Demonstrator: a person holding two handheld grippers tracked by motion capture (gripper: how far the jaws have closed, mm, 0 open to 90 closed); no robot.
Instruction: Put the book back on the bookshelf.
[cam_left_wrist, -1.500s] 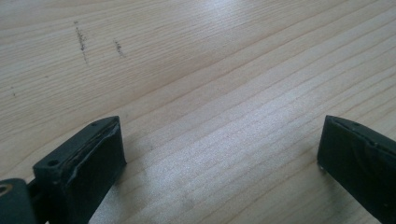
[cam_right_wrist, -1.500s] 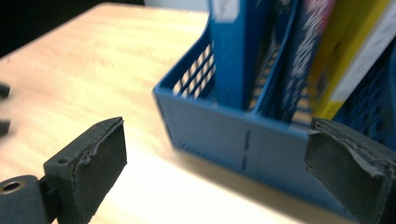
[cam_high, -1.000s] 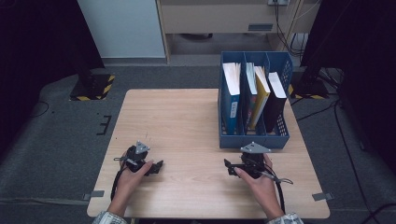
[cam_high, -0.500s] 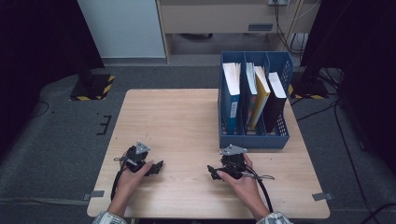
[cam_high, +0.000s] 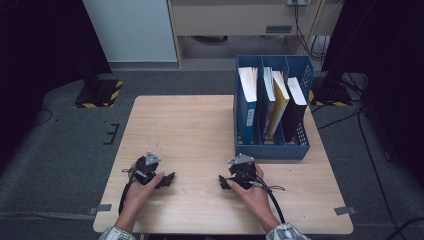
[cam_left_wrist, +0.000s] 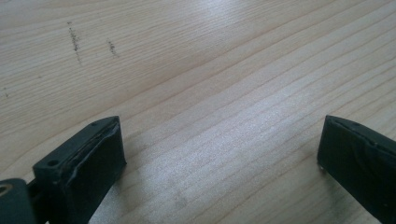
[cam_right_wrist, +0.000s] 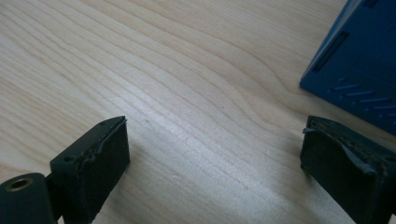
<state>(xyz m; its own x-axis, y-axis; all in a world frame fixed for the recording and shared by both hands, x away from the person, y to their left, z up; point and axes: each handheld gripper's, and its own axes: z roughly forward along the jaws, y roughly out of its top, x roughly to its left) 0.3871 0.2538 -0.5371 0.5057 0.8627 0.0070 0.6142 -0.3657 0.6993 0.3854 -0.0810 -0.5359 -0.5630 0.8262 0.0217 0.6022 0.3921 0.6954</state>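
Note:
My left gripper (cam_high: 169, 178) rests low on the wooden table (cam_high: 190, 125) near its front left, held by a hand. Its jaws stand wide apart in the left gripper view (cam_left_wrist: 219, 140), with bare wood between them. My right gripper (cam_high: 223, 183) sits near the front middle, just in front of the blue file box (cam_high: 270, 146). Its jaws (cam_right_wrist: 215, 140) have just closed a little but remain wide apart with nothing between them. A corner of the blue box (cam_right_wrist: 359, 56) shows at the upper right of the right gripper view.
The blue file box stands at the table's right and holds upright books in three compartments: a white-edged blue one (cam_high: 247, 85), a yellow one (cam_high: 278, 102) and a black one (cam_high: 296, 107). Dark stands and cables surround the table on grey carpet.
The right hand with its gripper has slid left along the front of the table and dropped a little. The left hand has stayed put.

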